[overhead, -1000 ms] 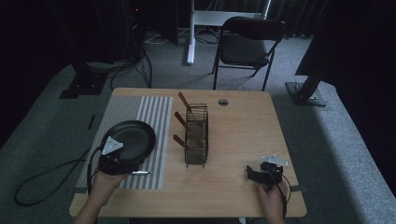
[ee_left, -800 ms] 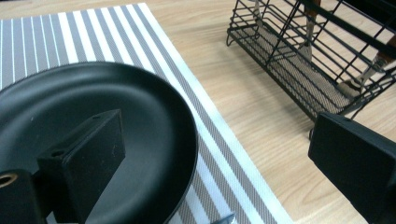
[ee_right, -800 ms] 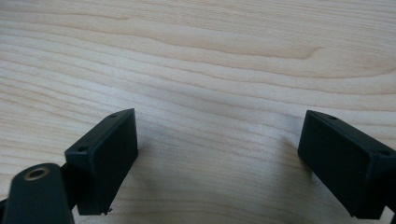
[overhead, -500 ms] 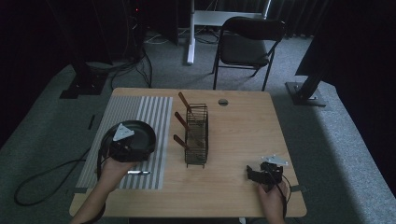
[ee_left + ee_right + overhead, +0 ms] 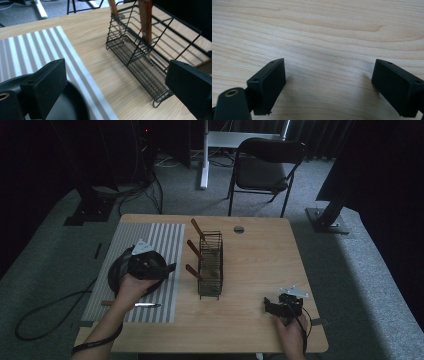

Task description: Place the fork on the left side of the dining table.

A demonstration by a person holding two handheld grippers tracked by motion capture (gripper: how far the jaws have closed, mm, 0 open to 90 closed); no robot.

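Both grippers' jaws gape wide: left gripper (image 5: 167, 268) over black pan (image 5: 72, 107), right gripper (image 5: 270, 307) over bare table (image 5: 260, 265).

No text, label, brand or number can be read — none legible anywhere.

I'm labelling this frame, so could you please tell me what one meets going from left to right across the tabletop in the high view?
Black pan under the left tongs on the striped mat → wire rack with wooden-handled utensils → bare wooden table → right tongs, resting near the front edge.
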